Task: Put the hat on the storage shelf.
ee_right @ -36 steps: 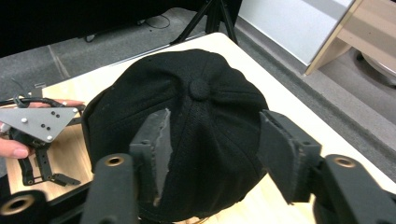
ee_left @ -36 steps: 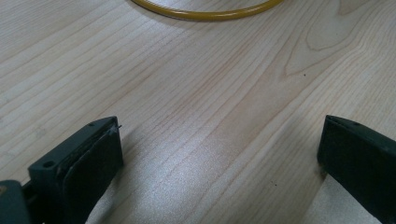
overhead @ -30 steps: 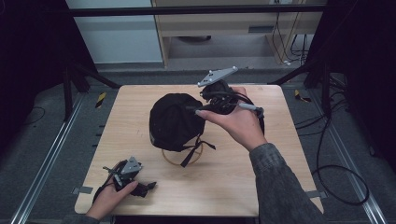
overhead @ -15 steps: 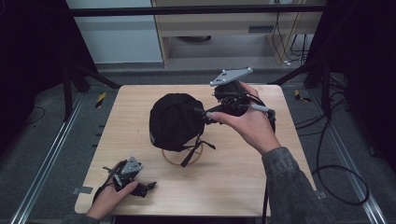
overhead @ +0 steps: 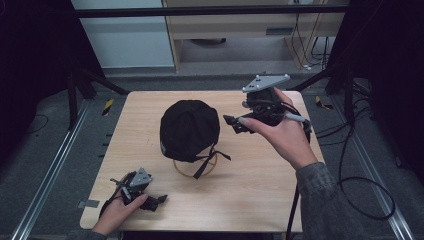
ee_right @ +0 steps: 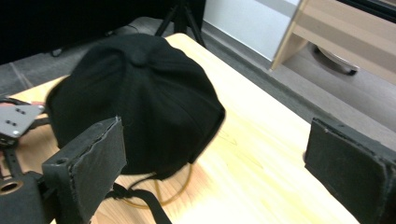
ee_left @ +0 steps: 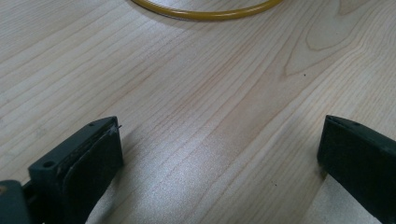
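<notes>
Right gripper [overhead: 234, 123] has withdrawn rightward from round black fabric cap [overhead: 189, 129], jaws wide, empty; cap lies to its left, nearer than idle, open, empty left gripper [overhead: 157, 201].

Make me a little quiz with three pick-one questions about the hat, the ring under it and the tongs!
1. Where is the hat?
A. near the middle of the table
B. on the floor
C. hanging off the near edge

2. What colour is the ring under the hat?
A. red
B. yellow
C. blue

3. How are the right tongs?
A. shut on the hat
B. shut on the ring
C. open, holding nothing

Answers:
1. A, the high view shows the hat sitting mid-table.
2. B, the left gripper view shows a yellow curve on the wood.
3. C, the right gripper view shows the two black jaws far apart with only table between them, the hat beyond.
</notes>
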### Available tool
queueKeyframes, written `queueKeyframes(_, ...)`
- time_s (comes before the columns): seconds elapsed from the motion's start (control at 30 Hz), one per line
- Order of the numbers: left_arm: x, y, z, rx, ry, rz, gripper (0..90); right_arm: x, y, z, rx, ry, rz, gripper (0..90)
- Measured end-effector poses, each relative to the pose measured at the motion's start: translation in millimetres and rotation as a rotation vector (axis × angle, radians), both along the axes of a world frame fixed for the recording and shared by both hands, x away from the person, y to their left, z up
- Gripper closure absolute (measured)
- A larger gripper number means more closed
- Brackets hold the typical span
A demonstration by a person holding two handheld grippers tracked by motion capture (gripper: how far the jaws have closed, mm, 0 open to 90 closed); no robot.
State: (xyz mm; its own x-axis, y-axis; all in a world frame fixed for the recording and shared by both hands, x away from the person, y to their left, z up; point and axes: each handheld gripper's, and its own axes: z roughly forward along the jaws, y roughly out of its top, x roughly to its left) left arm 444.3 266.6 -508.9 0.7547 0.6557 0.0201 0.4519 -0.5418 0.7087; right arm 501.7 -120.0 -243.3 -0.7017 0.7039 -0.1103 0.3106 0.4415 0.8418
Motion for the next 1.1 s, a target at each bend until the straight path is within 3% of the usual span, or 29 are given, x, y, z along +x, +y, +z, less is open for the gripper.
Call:
queueKeyframes(0.37,0.0,0.0,0.0,0.000,0.000,0.000,0.0,-7.1,-34.2,-9.3,-0.032,-0.009,-0.058,5.0)
queueKeyframes(1.1,-0.1,0.2,0.1,0.002,0.001,-0.001,0.0,-22.5,-93.1,-36.1,-0.025,0.018,-0.168,4.6)
